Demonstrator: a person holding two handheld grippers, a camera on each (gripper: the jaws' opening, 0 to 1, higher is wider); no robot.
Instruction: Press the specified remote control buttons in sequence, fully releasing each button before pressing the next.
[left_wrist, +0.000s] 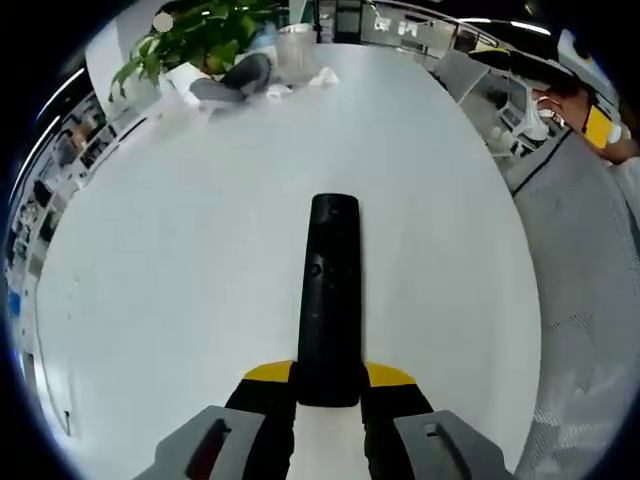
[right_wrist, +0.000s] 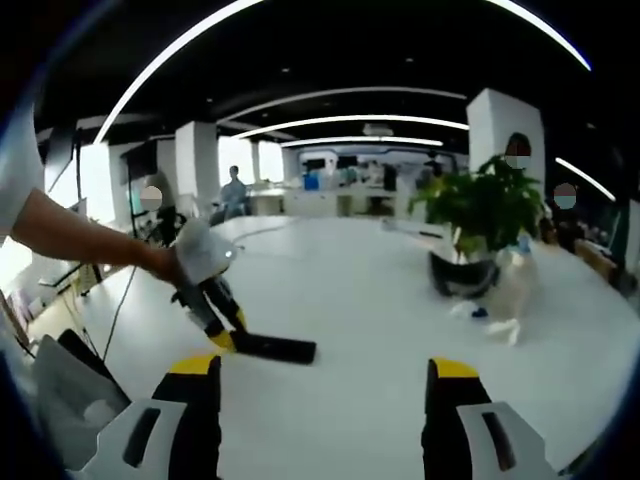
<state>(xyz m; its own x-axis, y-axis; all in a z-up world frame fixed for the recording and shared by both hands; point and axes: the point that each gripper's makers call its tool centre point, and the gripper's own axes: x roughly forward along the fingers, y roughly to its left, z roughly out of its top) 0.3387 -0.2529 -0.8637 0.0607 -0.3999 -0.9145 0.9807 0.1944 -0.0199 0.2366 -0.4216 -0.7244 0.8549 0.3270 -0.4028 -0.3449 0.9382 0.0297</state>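
We can't read the buttons on the remote in the left gripper view: dark and too small. Its near end is hidden between the left gripper tips, and that gripper's body is cut off by the bottom edge. In the right gripper view the right gripper is cut off the same way. The potted plant there blurs, and the clutter beside it is unidentifiable.

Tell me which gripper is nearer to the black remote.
Left. The left gripper is shut on the black remote, holding its near end. The right gripper is open and sits apart from it over the white table.
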